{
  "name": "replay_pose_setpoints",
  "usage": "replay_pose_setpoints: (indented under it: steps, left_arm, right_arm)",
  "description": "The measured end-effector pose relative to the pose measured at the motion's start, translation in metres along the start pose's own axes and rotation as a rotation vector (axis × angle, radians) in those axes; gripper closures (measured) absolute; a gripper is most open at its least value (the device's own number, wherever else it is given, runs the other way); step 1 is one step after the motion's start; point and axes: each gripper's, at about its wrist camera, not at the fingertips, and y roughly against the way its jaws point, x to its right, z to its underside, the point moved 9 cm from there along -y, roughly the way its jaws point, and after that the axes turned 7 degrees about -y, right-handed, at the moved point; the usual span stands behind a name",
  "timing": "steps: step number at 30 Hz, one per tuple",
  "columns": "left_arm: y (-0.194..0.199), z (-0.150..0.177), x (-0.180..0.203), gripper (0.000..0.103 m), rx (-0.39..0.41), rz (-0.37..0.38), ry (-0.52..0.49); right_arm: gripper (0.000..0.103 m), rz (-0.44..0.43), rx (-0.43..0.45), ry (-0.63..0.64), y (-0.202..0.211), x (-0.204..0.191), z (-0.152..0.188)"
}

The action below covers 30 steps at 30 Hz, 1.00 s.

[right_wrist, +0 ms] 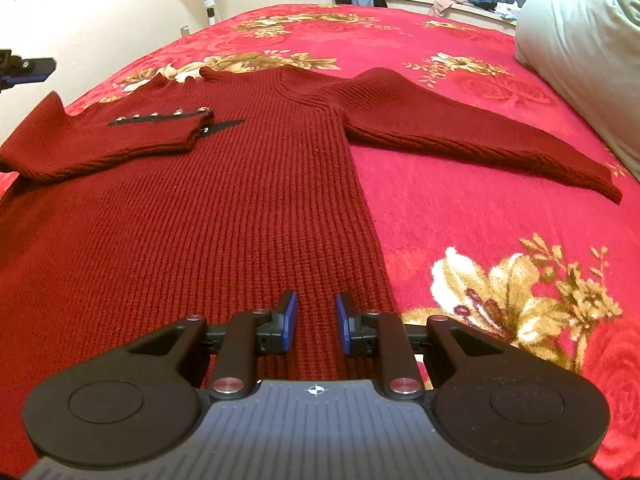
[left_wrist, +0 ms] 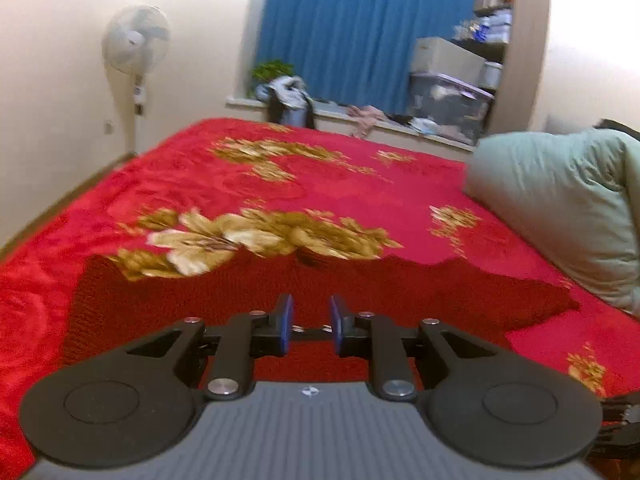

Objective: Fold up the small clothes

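Sweater (right_wrist: 224, 208), dark red ribbed knit, lies flat on a bed under a red blanket (right_wrist: 460, 208) with gold flowers. In the right wrist view its body fills the left and centre. One sleeve (right_wrist: 108, 136) is folded across the chest from 9 o'clock, its cuff carrying a row of small metal studs on a black strip. The other sleeve (right_wrist: 480, 136) stretches flat out toward 3 o'clock on the blanket.

Right gripper (right_wrist: 316, 322) hangs over the hem near the body's right edge, jaws slightly apart, no cloth pinched between the blue pads (right_wrist: 291, 322).

Left gripper (left_wrist: 311, 326) points across the bed above the knit, jaws narrowly apart with nothing between them; its view is blurred. In the right view it shows at 9 o'clock, at the frame's edge.

A green pillow (right_wrist: 580, 40) sits at 2 o'clock, and a fan (left_wrist: 136, 40) stands by the wall at 11 o'clock.
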Motion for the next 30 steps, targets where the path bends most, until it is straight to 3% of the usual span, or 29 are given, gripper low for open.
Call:
replay_pose_setpoints:
  steps: [2,6,11,12,14,16,17,21,26,30]
  left_arm:
    - [0.013,-0.002,-0.014,0.075,0.009,-0.044,0.015]
    - [0.049,-0.021,-0.031,0.074,0.012,-0.135,0.044]
    - [0.094,-0.023,-0.037,0.044,0.078,-0.258,-0.029]
    - [0.097,-0.017,-0.039,0.042,0.092,-0.286,-0.037]
    - [0.092,0.006,-0.045,0.042,0.075,-0.309,-0.044]
    - [0.076,0.028,-0.052,0.049,-0.057,-0.349,-0.063]
    - [0.075,0.032,-0.057,0.049,-0.071,-0.366,-0.048]
    - [0.072,0.034,-0.074,0.05,-0.085,-0.397,-0.026]
    - [0.069,0.033,-0.112,0.059,-0.121,-0.385,0.174]
    - [0.07,0.032,-0.135,0.06,-0.147,-0.403,0.207]
  right_arm:
    - [0.075,-0.008,-0.001,-0.005,0.0,-0.001,0.0]
    - [0.067,-0.013,-0.001,0.004,0.002,-0.003,0.001]
    - [0.062,-0.047,0.038,-0.027,0.012,-0.008,-0.004]
    - [0.062,-0.049,0.052,-0.031,0.015,-0.009,-0.005]
    - [0.062,-0.052,0.083,-0.038,0.019,-0.01,-0.005]
    - [0.062,-0.066,0.098,-0.042,0.022,-0.011,-0.003]
    - [0.062,-0.068,0.104,-0.04,0.023,-0.012,-0.001]
    - [0.062,-0.065,0.113,-0.042,0.026,-0.015,0.007]
    - [0.062,-0.046,0.076,-0.063,0.031,-0.013,0.015]
    - [0.062,-0.049,0.1,-0.089,0.036,-0.033,-0.002]
